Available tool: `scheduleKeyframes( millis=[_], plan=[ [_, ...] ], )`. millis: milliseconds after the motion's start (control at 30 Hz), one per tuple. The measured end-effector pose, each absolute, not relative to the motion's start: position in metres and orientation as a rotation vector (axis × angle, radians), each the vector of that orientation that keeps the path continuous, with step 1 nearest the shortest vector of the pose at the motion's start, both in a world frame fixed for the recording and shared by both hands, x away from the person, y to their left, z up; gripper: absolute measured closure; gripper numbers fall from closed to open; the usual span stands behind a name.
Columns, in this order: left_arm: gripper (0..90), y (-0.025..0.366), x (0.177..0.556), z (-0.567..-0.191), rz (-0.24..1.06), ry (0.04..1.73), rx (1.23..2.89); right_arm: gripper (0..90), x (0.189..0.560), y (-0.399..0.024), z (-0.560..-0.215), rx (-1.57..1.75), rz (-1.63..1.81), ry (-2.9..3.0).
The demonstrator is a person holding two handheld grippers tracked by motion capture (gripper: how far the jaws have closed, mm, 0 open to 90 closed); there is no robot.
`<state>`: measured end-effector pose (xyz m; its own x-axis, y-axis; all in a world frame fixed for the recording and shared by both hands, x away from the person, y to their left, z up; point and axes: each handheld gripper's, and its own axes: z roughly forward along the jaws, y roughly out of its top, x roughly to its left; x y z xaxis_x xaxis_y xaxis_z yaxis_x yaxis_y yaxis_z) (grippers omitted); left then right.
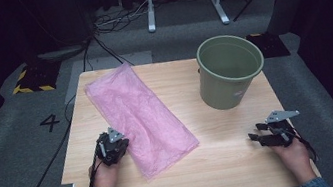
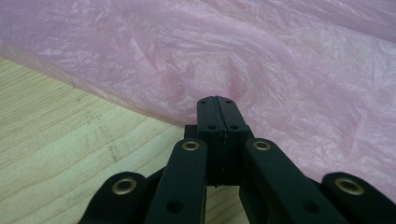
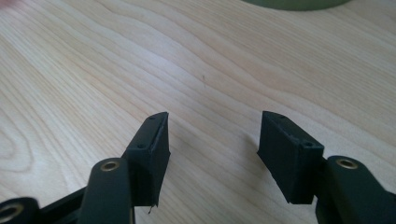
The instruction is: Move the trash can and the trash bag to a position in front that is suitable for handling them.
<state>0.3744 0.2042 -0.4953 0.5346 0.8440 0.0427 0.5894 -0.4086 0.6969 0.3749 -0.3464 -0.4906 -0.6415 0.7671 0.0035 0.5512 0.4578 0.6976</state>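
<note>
A crinkled pink plastic bag (image 1: 142, 112) lies flat and slantwise across the left half of the wooden table (image 1: 226, 165). My left gripper (image 1: 122, 144) sits at the bag's near left edge. In the left gripper view its jaws (image 2: 217, 105) are pressed together on the thin film of the pink bag (image 2: 280, 56), which puckers at the tips. My right gripper (image 1: 255, 137) rests near the table's front right corner. In the right gripper view it (image 3: 212, 135) stands open over bare wood, nothing between its fingers.
A green bucket (image 1: 229, 71) stands upright and empty at the table's back right; its base (image 3: 294, 3) shows at the top of the right gripper view. Black cables and a white frame stand on the grey floor beyond the table.
</note>
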Motion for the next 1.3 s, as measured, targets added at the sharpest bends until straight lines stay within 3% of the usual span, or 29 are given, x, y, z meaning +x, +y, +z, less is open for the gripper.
scheduleKeyframes(
  millis=[200, 433, 600, 700, 1300],
  plan=[
    [89.6, 0.218, 0.368, -0.495, 0.562, 1.149, 2.173, 39.8, 0.376, -0.346, -0.474, 1.099, 1.050, 2.385],
    [88.0, 0.234, 0.360, -0.496, 0.510, 1.176, 2.117, 39.1, 0.378, -0.343, -0.443, 1.029, 1.077, 2.368],
    [52.5, 0.234, 0.354, -0.491, 0.508, 1.168, 2.074, 39.2, 0.383, -0.339, -0.412, 0.980, 1.106, 2.343],
    [40.3, 0.236, 0.348, -0.485, 0.543, 1.141, 2.040, 38.9, 0.388, -0.338, -0.397, 0.964, 1.099, 2.336],
    [37.6, 0.251, 0.331, -0.481, 0.551, 1.158, 2.029, 38.6, 0.413, -0.327, -0.338, 0.878, 1.219, 2.284]
  ],
)
